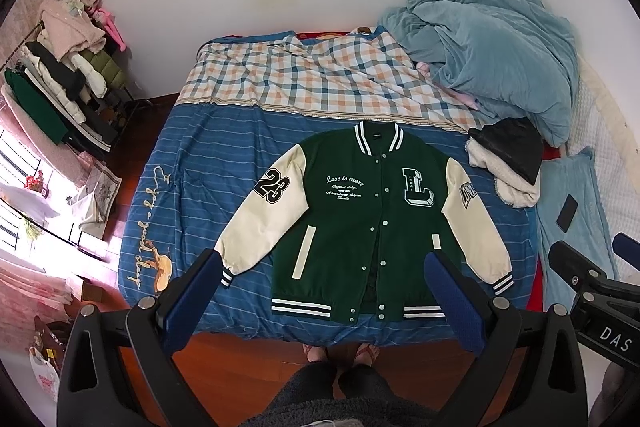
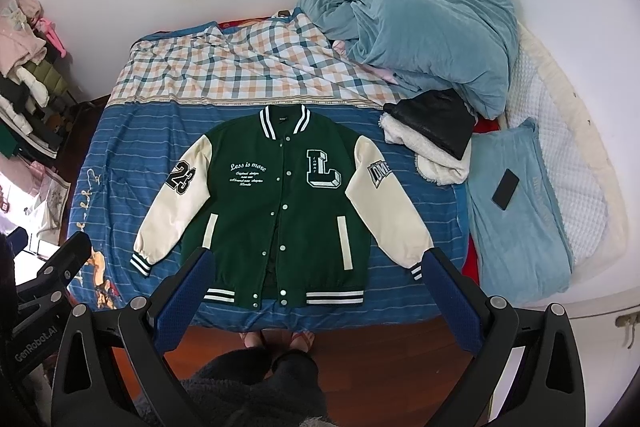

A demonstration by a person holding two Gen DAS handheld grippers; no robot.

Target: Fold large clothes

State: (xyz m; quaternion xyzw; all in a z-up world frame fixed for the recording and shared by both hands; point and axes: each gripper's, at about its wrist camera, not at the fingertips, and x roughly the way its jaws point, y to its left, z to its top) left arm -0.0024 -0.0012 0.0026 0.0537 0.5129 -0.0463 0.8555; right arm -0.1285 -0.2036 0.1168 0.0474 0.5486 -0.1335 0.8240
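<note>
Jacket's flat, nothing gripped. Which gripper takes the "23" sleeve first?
Left gripper, probably: open and nearer the "23" sleeve. The open right gripper sits toward the other sleeve.

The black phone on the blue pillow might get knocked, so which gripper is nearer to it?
Right. The right gripper hovers over the jacket's hem, on the phone's side; the left gripper is farther away.
</note>
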